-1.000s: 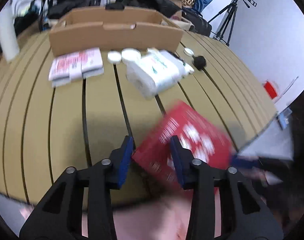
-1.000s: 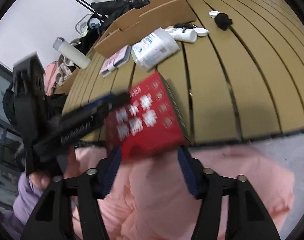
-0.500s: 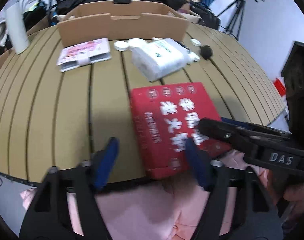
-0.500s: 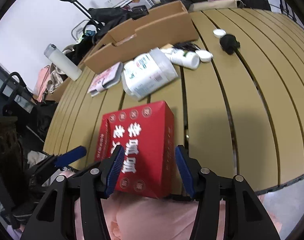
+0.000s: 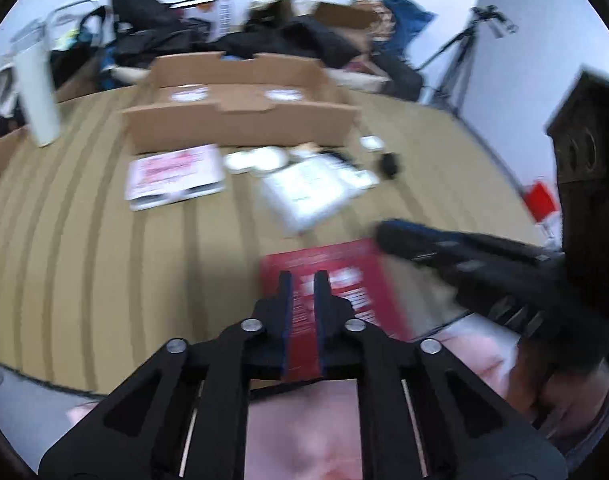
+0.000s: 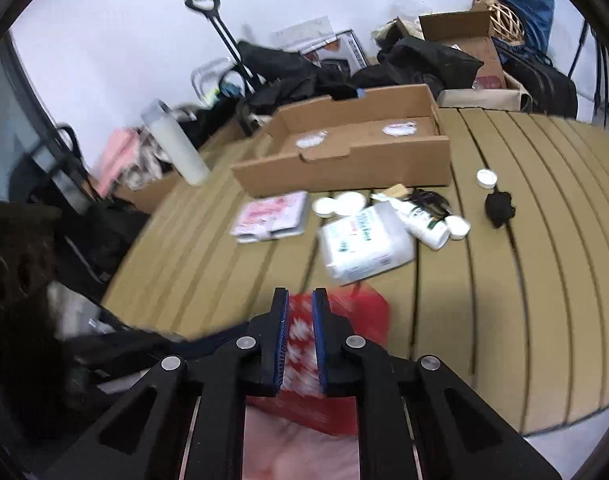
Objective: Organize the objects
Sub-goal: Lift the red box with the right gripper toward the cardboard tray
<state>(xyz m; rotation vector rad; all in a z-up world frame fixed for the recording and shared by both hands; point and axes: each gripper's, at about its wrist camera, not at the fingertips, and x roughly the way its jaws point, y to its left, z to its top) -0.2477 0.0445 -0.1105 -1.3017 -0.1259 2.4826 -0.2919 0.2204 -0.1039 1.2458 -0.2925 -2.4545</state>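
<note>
Both grippers point steeply down over the near edge of the slatted table (image 6: pixel 544 280). Left gripper (image 5: pixel 303 280): jaws closing, narrow gap, with the red box (image 5: pixel 344 280) seen between and behind the pads; blur hides whether the pads press on it. Right gripper (image 6: pixel 300 300): jaws closing, same narrow gap, red box (image 6: pixel 360 312) behind them, contact likewise not readable. The red box sits at the near edge of the table, partly over pink cloth. Count on the table: one open cardboard tray (image 6: pixel 344 160) at the far edge, one pink-and-white packet (image 6: pixel 272 216) in front of it, one white wipes pack (image 6: pixel 364 248), one white bottle (image 6: pixel 424 224) lying down, about four small white lids, one black item (image 6: pixel 500 208), one tall white tumbler (image 6: pixel 176 144) at the far left corner.
</note>
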